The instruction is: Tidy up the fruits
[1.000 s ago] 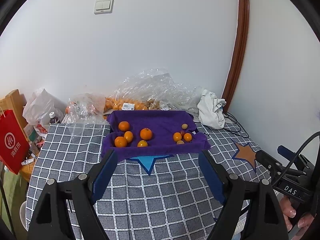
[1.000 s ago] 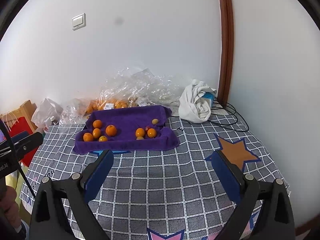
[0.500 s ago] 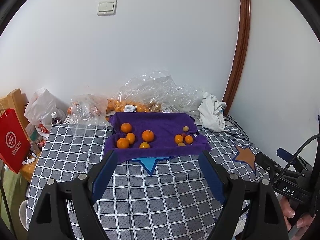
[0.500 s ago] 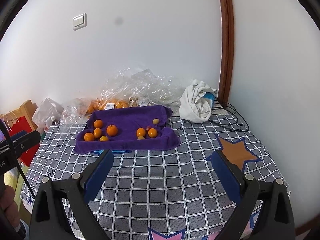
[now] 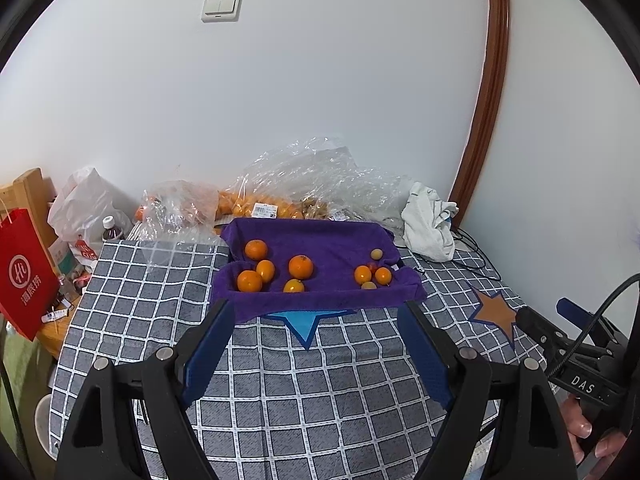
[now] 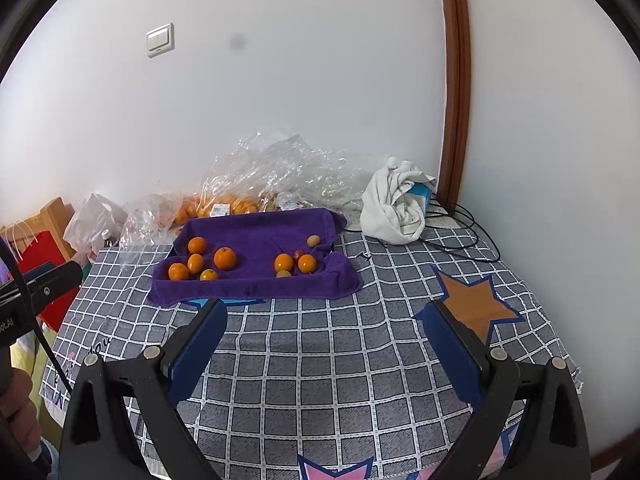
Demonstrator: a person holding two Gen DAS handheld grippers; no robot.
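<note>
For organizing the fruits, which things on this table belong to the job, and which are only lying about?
Belongs to the job:
- oranges
- small brownish fruits
- purple towel
- left gripper, right gripper, both open

Only lying about:
- white cloth
- red paper bag
- clear plastic bags
- black cables

Bg clutter only: table covered w/ grey checked cloth (image 6: 320, 360), star patches on it – brown one (image 6: 472, 300) at right, blue one (image 5: 304, 322) mid, pink one (image 6: 336, 470) at near edge. Crumpled clear plastic wrap (image 6: 276, 164) piled against the wall. White rag (image 6: 394, 204) bunched in the corner, draped over a blue-white box (image 6: 420, 192), prob tissues, can't tell. Black cables (image 6: 460, 236) just beside it. Left of table: red paper bag (image 5: 22, 272), white plastic bag (image 5: 86, 200), small bottle (image 5: 110, 229) w/ white cap, wooden chair back (image 5: 28, 192). Light switch (image 5: 221, 6) on white wall, brown door frame (image 6: 454, 80) at right.
</note>
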